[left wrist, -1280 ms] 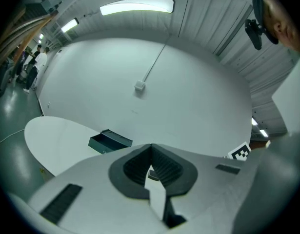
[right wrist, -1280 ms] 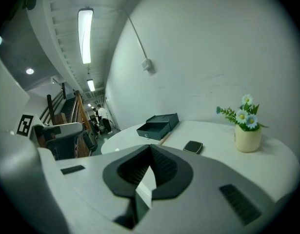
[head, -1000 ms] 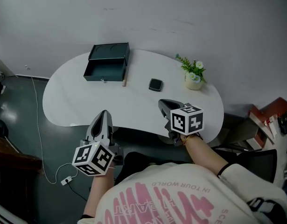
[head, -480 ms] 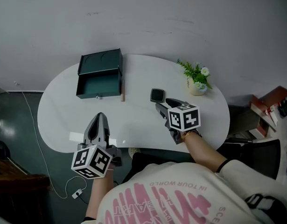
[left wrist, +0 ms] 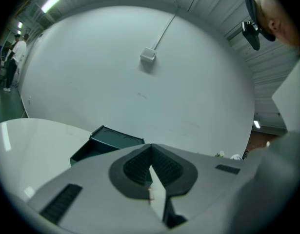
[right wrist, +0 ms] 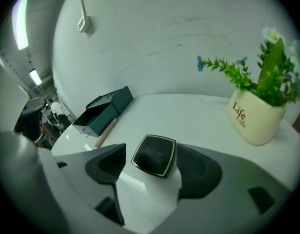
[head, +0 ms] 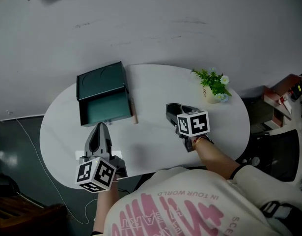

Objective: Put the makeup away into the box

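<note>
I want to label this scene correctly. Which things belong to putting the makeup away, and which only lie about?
For the job: black compact, brown pencil, open green box.
Only lying about: potted plant, small wall box.

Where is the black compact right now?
In the right gripper view, the black compact lies on the white table between the right gripper's jaws, which have just been opening, left of the flower pot.

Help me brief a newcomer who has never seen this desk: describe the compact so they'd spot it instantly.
Find the white table, then look between the dark green box and the cream flowerpot. The compact lies flat there: the only black, rounded square with a thin gold rim.
</note>
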### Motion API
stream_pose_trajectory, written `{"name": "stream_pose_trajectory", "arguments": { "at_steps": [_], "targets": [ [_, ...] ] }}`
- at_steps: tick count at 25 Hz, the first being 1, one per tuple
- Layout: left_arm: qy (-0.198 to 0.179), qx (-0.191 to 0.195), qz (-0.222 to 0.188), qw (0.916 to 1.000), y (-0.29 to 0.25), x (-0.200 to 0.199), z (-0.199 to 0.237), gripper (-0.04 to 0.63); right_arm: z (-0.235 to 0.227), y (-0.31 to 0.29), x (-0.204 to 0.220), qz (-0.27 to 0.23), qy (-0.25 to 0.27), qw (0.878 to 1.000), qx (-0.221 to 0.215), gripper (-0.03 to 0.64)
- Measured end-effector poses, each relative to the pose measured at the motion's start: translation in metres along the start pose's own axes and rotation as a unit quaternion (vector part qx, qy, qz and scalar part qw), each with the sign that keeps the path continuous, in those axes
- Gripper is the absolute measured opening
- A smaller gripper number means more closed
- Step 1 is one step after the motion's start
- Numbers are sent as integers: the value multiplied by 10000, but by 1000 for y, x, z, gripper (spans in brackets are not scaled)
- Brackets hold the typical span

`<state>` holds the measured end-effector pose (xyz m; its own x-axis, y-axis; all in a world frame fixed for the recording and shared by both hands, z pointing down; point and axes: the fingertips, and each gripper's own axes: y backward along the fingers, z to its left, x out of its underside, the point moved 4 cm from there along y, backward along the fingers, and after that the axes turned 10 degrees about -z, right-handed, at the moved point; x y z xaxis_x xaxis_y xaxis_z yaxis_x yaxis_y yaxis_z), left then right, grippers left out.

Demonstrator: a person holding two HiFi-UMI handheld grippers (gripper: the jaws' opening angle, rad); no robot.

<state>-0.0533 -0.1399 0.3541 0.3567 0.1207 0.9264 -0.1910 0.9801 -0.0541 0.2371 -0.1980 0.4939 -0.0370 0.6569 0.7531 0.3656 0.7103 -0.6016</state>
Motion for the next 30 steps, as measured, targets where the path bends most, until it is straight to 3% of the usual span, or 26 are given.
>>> {"name": "stream_pose_trajectory", "arguments": {
  "at_steps": [3,7,14,24,30],
  "targets": [
    [-5,191,176,9997,-18,0,15,2,2,-9,3,88,-338,9992,195,334],
    [-52,578,442,9973,-41,11,27,2,3,-17,7,227,-414,9972,579,364],
    [-22,864,540,9948,-65,22,38,2,5,-26,15,279,144,9936,1087,342],
    [158,698,605,9956,-59,38,39,2,5,-24,17,395,236,9937,1020,333],
    [271,417,504,9975,-37,44,28,2,7,-21,11,447,167,9969,620,331]
  ]
}}
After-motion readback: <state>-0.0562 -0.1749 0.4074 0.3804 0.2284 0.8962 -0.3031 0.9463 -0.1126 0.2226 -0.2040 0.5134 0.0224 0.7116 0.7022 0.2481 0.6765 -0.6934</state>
